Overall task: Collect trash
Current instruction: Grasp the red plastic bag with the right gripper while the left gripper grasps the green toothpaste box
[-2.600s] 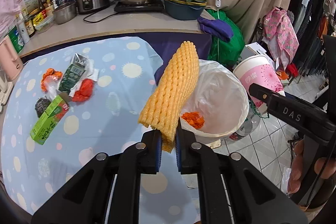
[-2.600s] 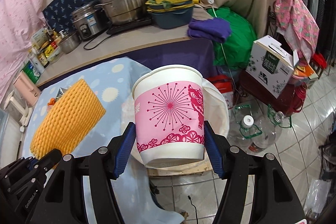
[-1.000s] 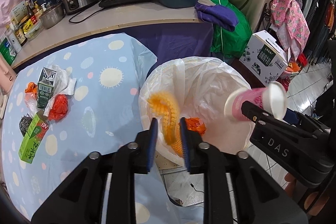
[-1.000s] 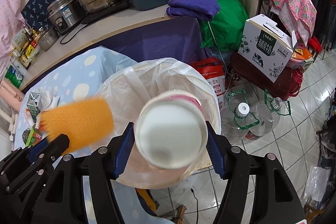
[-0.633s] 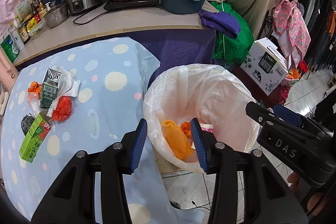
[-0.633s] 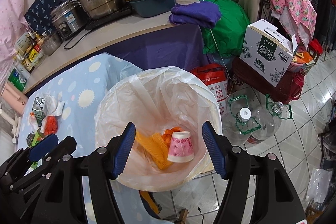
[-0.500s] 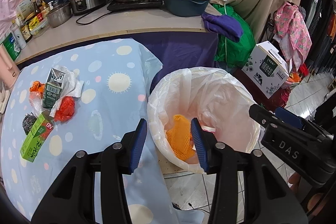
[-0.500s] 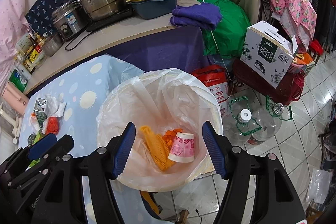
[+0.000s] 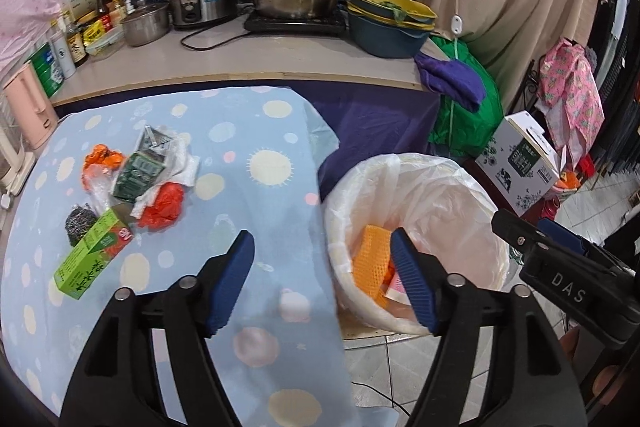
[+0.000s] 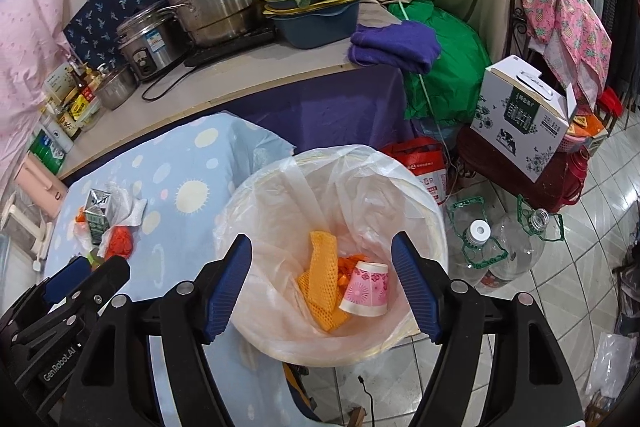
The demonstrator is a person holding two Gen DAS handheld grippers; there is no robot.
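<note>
Now my left tongs (image 9: 322, 277) and right tongs (image 10: 321, 281) both gape empty over the lined bin (image 10: 256, 195). Left of that bin, the green carton (image 9: 93, 259) looks light and stiff; I'd pinch its long flat sides.

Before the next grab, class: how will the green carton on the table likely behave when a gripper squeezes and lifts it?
The green carton is a slim box lying flat, so it probably won't roll. It looks like thin card, likely light, and may dent if squeezed hard. Its glossy faces could slip between the pads.
</note>
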